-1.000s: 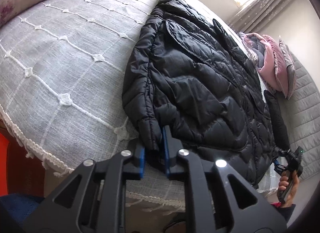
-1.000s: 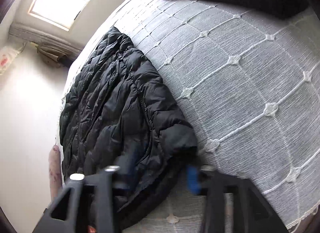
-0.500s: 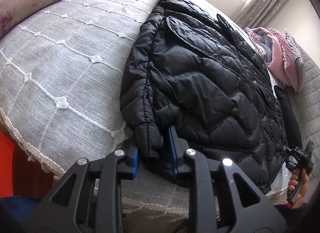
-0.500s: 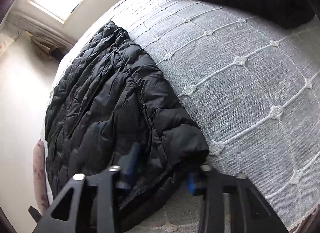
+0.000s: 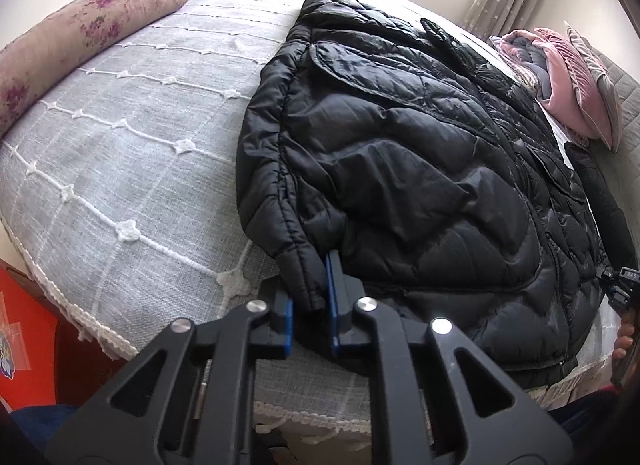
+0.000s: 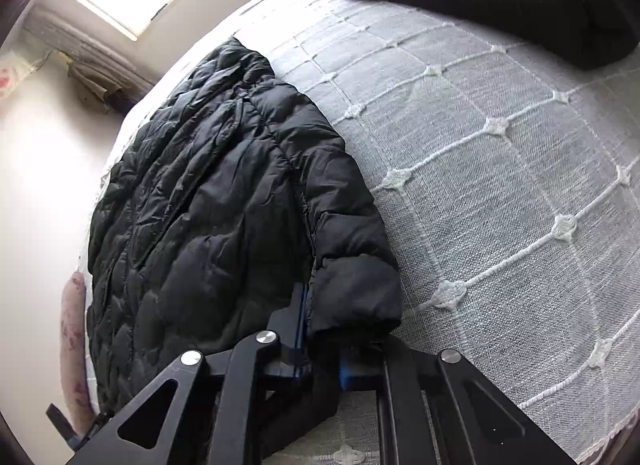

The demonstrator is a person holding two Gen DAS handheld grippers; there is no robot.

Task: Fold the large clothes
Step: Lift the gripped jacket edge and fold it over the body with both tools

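Left wrist view shows a black quilted puffer jacket (image 5: 400,153) lying spread out on the grey bedspread (image 5: 132,169), its body reaching away ahead of the gripper toward the window. No fold is visible in either view; both sleeves appear laid in along the body. Judged from this, the task is at its start: the two near corners are being taken up, and every fold remains to be made.

Left gripper (image 5: 310,305): jaws closing, nearly together, with the near hem corner of the jacket pinched between the blue pads (image 5: 331,297). The corner sits directly in front of the fingers, at the bed's near edge.

Right gripper (image 6: 320,349): clenched, its figure now at the bottom of its travel. The other near corner of the jacket (image 6: 224,205), a rounded padded end, bulges just ahead of and over the fingers; cloth is caught between them.

Far to the right of the left gripper, a hand (image 5: 624,339) and the other tool show at the picture's edge. A floral bolster (image 5: 80,37) lies well off to its left.
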